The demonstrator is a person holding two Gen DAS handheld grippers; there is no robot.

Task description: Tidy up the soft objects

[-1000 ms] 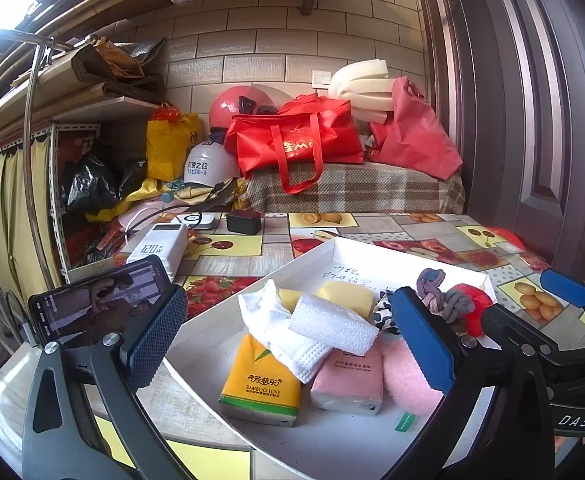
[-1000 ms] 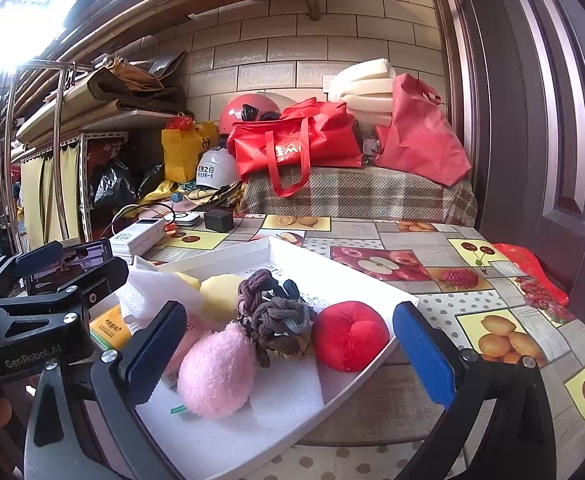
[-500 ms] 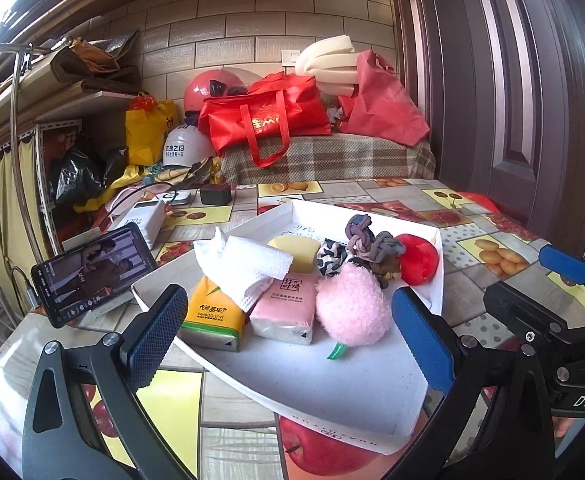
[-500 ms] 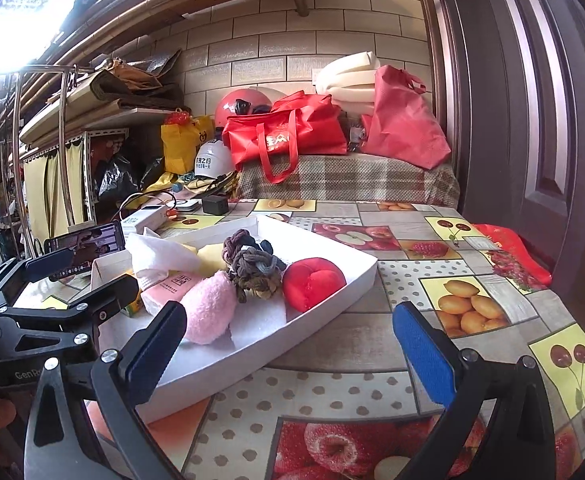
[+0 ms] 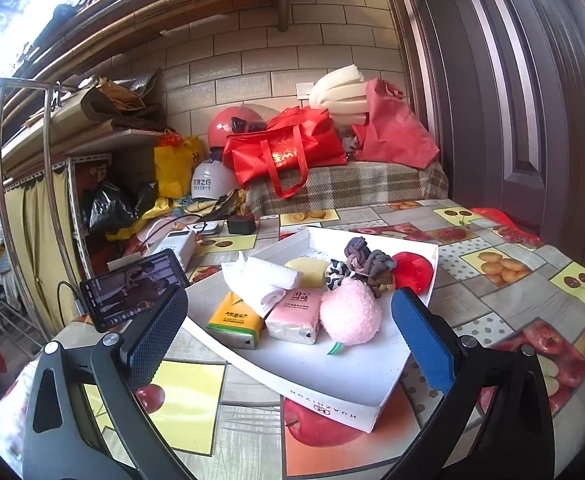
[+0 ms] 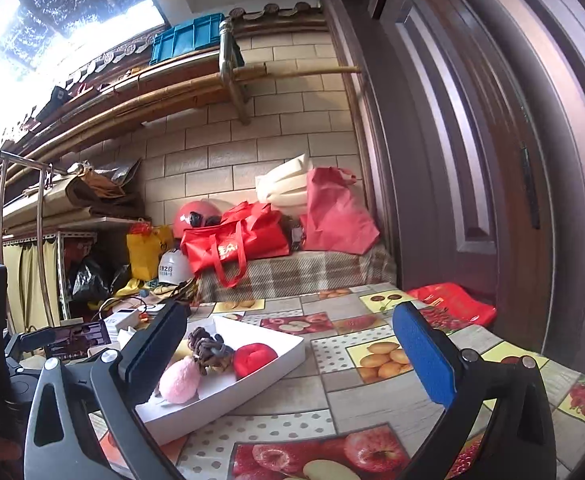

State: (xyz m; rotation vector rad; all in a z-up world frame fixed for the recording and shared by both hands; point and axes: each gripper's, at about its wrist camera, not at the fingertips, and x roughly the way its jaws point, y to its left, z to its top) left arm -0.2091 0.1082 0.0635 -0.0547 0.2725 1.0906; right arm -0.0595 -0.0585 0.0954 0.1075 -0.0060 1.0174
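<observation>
The fruit-print table (image 5: 504, 292) is carrying the white tray (image 5: 332, 384), which is holding a pink plush ball (image 5: 350, 312), a pink tissue pack (image 5: 294, 312), a yellow tissue pack (image 5: 236, 320), knotted cloth (image 5: 366, 260) and a red cushion (image 5: 414, 270). I am holding my left gripper (image 5: 288, 344) and right gripper (image 6: 288, 350) spread wide and empty above the table, the left facing the tray and the right beside it

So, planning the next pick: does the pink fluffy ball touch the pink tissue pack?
Touching: in the left wrist view the pink fluffy ball presses against the pink tissue pack, no gap between.
</observation>
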